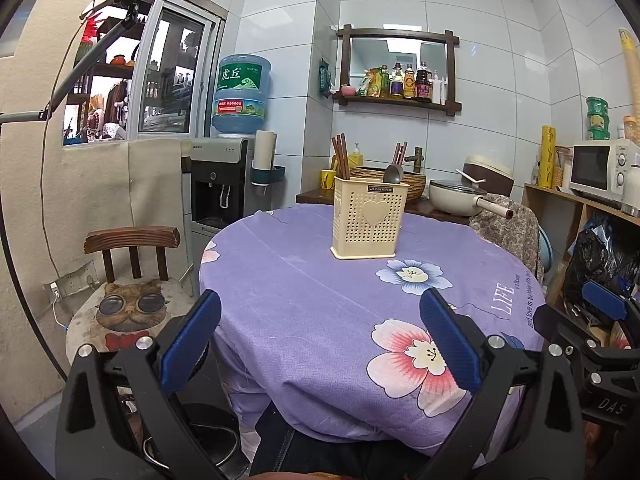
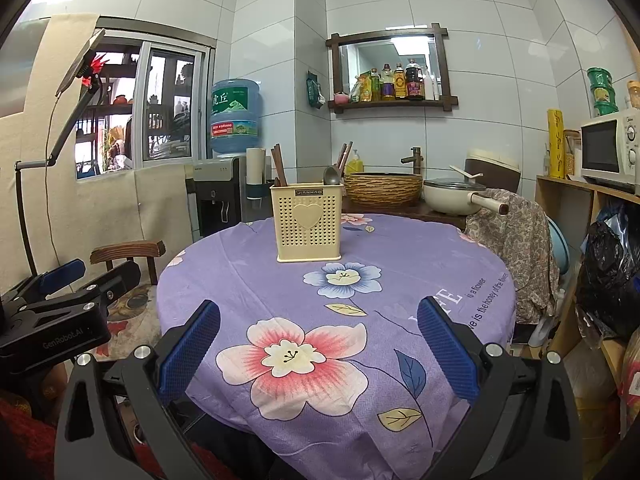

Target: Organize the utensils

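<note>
A cream perforated utensil holder (image 1: 367, 220) with a heart on its front stands on the far part of the round table; it also shows in the right wrist view (image 2: 307, 222). Brown chopsticks (image 1: 342, 157) stick up from its left side, and a metal spoon (image 1: 393, 174) with more brown sticks from its right side. They also show in the right wrist view as chopsticks (image 2: 279, 166) and spoon (image 2: 331, 176). My left gripper (image 1: 320, 308) is open and empty at the table's near edge. My right gripper (image 2: 319, 316) is open and empty, over the near part of the table.
The table has a purple flowered cloth (image 1: 320, 280). A wooden chair with a cat cushion (image 1: 132, 308) stands at the left. A chair draped in patterned cloth (image 2: 516, 240) is at the right. Behind are a water dispenser (image 1: 224, 184), a pot (image 1: 460, 196) and a shelf with a microwave (image 1: 600, 172).
</note>
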Demonstrator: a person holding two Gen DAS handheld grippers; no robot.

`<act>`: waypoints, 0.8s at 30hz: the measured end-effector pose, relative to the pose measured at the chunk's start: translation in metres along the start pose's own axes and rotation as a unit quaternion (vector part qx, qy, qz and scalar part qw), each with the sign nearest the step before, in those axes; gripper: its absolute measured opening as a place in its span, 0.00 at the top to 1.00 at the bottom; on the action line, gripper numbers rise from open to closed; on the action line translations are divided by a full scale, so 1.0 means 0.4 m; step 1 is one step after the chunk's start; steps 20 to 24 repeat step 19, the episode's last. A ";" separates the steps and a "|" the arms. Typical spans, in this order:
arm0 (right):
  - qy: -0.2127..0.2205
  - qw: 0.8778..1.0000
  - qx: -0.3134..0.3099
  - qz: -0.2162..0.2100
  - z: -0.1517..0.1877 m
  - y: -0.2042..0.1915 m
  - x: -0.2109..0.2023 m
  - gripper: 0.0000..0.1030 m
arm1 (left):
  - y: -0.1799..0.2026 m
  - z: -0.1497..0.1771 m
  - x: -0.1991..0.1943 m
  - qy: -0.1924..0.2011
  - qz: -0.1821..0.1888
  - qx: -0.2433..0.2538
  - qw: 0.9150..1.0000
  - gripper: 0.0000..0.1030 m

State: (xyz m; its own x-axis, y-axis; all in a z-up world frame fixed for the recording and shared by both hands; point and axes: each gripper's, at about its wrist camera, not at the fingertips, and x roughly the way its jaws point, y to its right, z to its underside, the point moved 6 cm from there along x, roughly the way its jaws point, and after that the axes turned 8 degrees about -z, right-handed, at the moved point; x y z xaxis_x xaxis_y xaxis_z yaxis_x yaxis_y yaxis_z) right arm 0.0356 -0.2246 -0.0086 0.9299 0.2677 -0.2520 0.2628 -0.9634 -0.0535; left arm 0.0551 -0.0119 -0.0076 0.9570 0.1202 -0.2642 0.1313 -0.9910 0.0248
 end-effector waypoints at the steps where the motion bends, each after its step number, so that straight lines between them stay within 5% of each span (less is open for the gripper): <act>1: 0.000 1.000 0.000 0.000 0.000 0.000 0.000 0.06 | -0.001 0.002 -0.001 -0.001 0.001 0.000 1.000 0.05; 24: 0.000 1.000 -0.001 -0.001 -0.001 0.004 -0.001 0.06 | -0.013 0.001 -0.007 -0.004 0.007 0.001 1.000 0.05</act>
